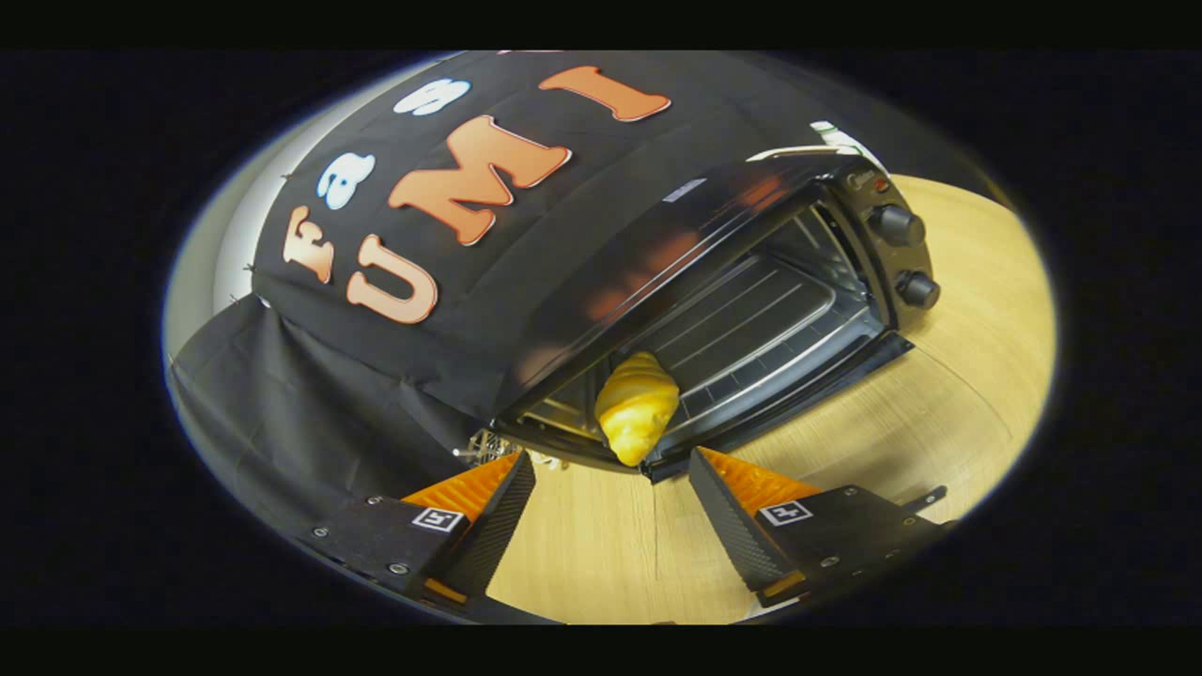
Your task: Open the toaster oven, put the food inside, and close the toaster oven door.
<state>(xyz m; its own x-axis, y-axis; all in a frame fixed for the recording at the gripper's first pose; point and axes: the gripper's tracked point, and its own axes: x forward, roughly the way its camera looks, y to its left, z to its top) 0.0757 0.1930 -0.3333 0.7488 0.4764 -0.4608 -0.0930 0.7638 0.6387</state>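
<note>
While the jaws of the gripper (610,488) stand spread apart with nothing between them, the scene ahead reads from left to right as follows. At the left hangs the black cloth wall (310,404) of the booth, draped down to the counter (967,376), whose pale wood grain runs between the two fingers and out to the right. Just beyond the fingertips, and roughly midway between them, a golden croissant (637,406) lies at the front edge of the toaster oven (732,300), on the left part of its mouth, with its near tip reaching the lowered door (798,399). The door is open and lies flat toward the gripper. Behind the croissant a wire rack (751,324) spans the oven's inside. The oven's glossy black top reflects the wall above it. At the right end of the oven, two round knobs (897,225) sit one above the other on the control panel. The whole view is tilted, so the oven appears to slope up to the right.
</note>
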